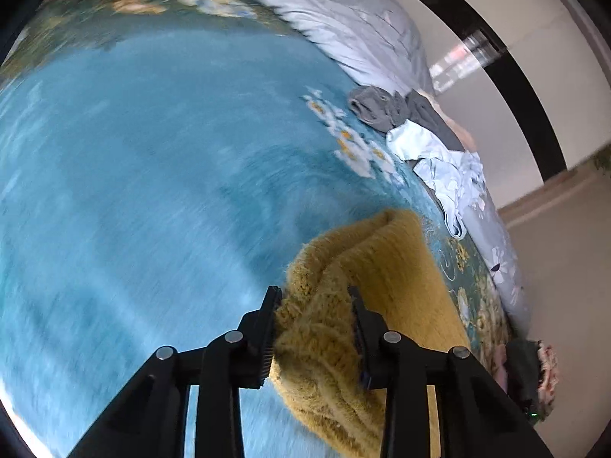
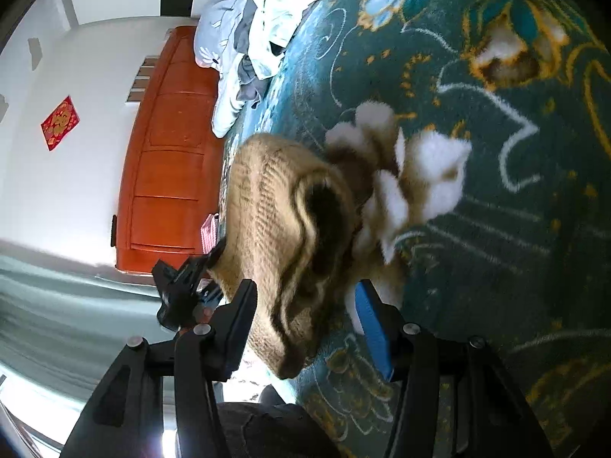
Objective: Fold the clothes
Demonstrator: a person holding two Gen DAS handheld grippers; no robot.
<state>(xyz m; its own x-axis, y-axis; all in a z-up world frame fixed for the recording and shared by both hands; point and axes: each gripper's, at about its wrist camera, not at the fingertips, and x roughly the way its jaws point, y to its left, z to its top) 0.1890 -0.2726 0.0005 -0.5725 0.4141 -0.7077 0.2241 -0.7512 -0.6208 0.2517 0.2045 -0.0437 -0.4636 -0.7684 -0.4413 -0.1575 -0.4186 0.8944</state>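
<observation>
A mustard-yellow knitted sweater [image 1: 366, 263] lies partly on a blue floral blanket [image 1: 152, 152] covering a bed. My left gripper [image 1: 315, 297] is shut on a bunched edge of the sweater and holds it up off the blanket. In the right wrist view the same sweater [image 2: 275, 206] hangs folded between my right gripper's jaws [image 2: 305, 290], which grip its thick edge above the dark teal floral blanket [image 2: 477, 229]. The left gripper [image 2: 191, 286] shows at the left, clamped on the sweater's far end.
A pile of grey and pale blue clothes [image 1: 427, 137] lies at the blanket's right edge, beside a pale floral quilt [image 1: 351, 19]. In the right wrist view the pile of clothes [image 2: 267, 19] is at the top, with an orange wooden headboard [image 2: 168, 152] behind.
</observation>
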